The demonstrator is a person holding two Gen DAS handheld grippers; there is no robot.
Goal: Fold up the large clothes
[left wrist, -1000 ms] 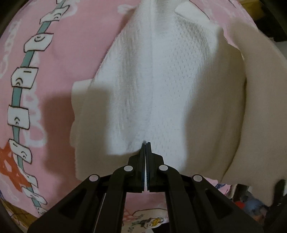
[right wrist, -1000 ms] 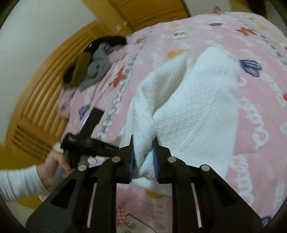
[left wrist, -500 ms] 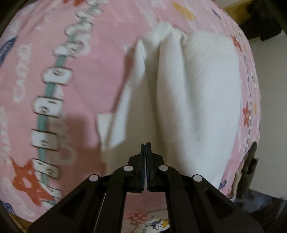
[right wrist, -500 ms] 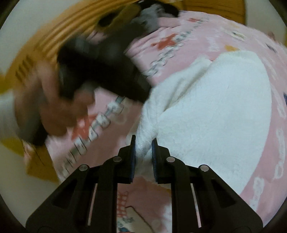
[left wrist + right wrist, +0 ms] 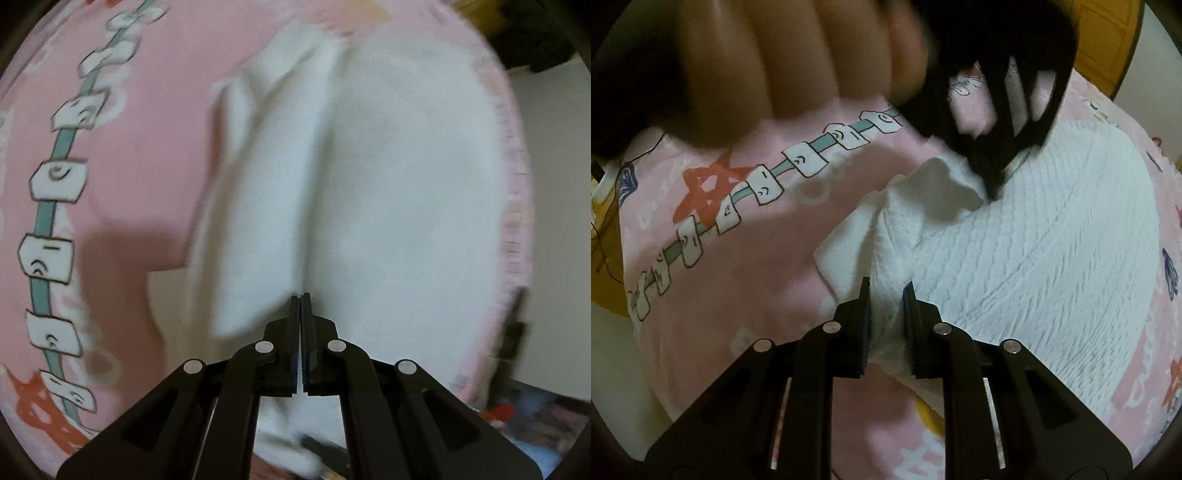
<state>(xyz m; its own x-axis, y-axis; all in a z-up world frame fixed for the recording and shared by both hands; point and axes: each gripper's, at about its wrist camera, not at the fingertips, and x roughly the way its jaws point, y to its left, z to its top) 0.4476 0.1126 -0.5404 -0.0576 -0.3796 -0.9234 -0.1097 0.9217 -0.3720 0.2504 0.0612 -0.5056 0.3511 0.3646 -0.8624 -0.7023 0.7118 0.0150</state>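
One white textured garment (image 5: 1052, 236), large, lies on a pink printed bedspread (image 5: 746, 266) and covers much of the bedspread's right-hand part in the right wrist view; on the left wrist view it runs up to the bedspread's right edge, beyond which a pale wall and floor clutter show.

Two grippers hold it. Left gripper (image 5: 300, 297): jaws closed tight, pinching a thin fold of the white cloth at their tips. In the right wrist view this same gripper comes down from the top edge with a blurred hand (image 5: 746, 66) behind it, its tip pressed into the cloth where a crease gathers. Right gripper (image 5: 886, 291): jaws narrowly parted and clamped on a thicker bunch of cloth at the garment's near left corner, with the material filling the gap between the pads.

Condition: cloth partly doubled, with a loose flap (image 5: 934, 184) and several ridges between the two holds.

Handling, as a judgement: soft, limp, light for its spread; a waffle-like knit that should grip well in the pads and not slip. It will sag and drag between holds, so it is best taken at corners or along a hem, both holds kept apart and taut. The thin pinch at the left looks the less secure of the two.
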